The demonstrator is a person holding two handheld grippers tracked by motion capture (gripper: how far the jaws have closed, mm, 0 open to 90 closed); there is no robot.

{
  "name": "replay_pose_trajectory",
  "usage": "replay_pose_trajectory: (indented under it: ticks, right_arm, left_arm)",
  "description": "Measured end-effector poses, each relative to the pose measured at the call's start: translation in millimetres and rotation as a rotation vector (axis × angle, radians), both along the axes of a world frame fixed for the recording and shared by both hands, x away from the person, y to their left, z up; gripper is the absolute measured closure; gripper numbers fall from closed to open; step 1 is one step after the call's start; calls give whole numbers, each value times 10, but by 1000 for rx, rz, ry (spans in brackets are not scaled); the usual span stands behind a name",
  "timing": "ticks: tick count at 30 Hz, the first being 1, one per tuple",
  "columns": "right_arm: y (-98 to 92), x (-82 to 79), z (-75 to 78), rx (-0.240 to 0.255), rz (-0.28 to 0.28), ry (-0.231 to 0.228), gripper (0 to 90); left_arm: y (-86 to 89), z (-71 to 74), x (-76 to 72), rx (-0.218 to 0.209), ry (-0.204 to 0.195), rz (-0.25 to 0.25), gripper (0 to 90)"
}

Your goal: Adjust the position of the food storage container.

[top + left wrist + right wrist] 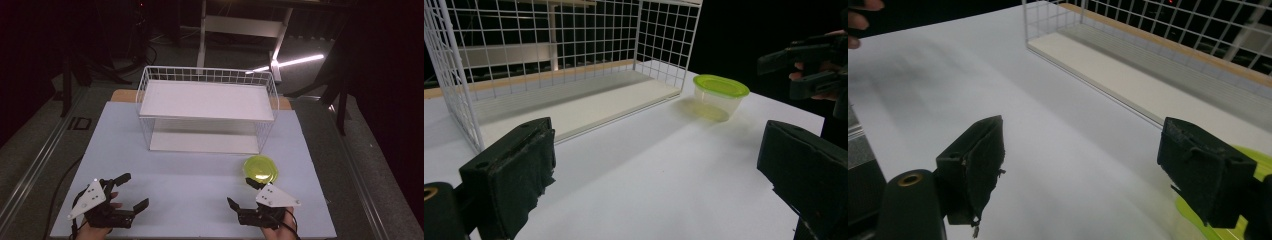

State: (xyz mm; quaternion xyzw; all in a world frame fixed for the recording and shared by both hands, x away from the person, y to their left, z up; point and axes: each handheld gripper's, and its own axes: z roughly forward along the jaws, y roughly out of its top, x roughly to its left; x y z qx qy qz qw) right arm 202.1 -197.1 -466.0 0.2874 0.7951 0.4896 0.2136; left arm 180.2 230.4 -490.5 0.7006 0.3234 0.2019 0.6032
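A clear tub with a lime-green lid (260,169) stands on the white table (190,185), right of centre and in front of the wire rack. My right gripper (239,192) rests just in front of it, open, with nothing between its fingers. My left gripper (136,190) lies at the front left, also open and holding nothing. In the left gripper view the jaws (656,170) stand wide apart, with the tub (720,95) farther off. In the right gripper view the open gripper (1083,165) has the green lid (1245,220) partly behind one jaw.
A white wire rack (207,107) with an upper and a lower white shelf stands at the back centre of the table, its open side towards me. Bare tabletop lies between the two grippers. Beyond the table the room is dark, with stands and cables.
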Motion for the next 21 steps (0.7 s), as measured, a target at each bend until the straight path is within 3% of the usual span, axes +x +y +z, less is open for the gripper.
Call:
replay_pose_trajectory:
  ticks: [4,10,13,18,21]
  right_arm:
    - [42,-31,32,-8,12,-26,170]
    - [100,-77,172,31,52,-77,140]
    - [125,-73,229,61,73,-65,140]
    - [140,-23,365,45,73,-88,136]
    - [113,45,447,59,92,-62,136]
  left_arm:
    - [-3,1,-2,1,0,1,32]
    - [-2,3,-3,0,-2,5,32]
    - [-4,2,-2,1,-2,5,32]
    - [-21,-5,1,5,1,0,32]
    - [-19,-13,7,9,1,0,32]
